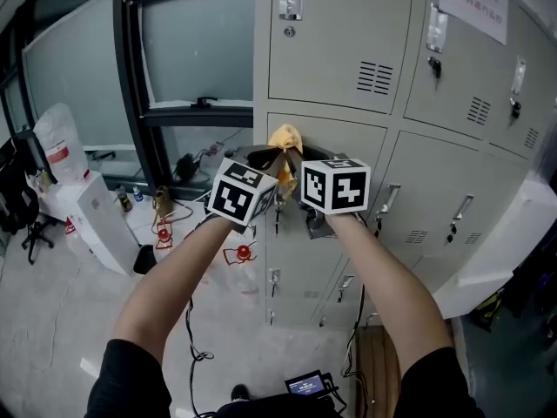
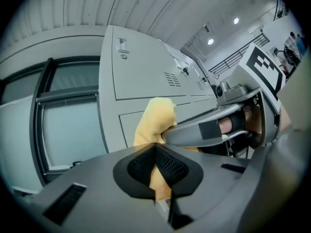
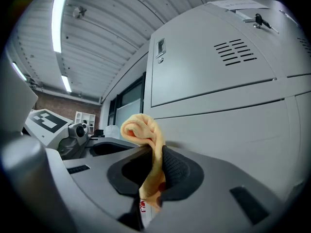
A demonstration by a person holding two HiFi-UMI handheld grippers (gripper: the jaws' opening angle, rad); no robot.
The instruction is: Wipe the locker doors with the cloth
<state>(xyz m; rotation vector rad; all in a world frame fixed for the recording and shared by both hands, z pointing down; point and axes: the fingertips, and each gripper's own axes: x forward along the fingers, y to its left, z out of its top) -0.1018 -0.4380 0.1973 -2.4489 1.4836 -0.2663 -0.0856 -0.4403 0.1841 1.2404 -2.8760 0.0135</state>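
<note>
A yellow cloth [image 1: 285,138] is held between both grippers, right in front of the grey locker doors [image 1: 335,37]. My left gripper [image 1: 271,165] is shut on the cloth [image 2: 154,118], which bunches up past its black pads. Close beside it on the right, my right gripper [image 1: 291,168] is also shut on the cloth [image 3: 142,129], whose rolled end stands above the pads [image 3: 177,169]. The cloth sits at the seam between the upper door and the door below it [image 1: 326,159]. Whether it touches the metal I cannot tell.
The locker bank [image 1: 470,77] runs off to the right with handles, keys and vent slots. A window with a dark frame [image 1: 144,103] lies to the left. On the floor at left stand a white box [image 1: 96,220], bottles and cables [image 1: 170,225].
</note>
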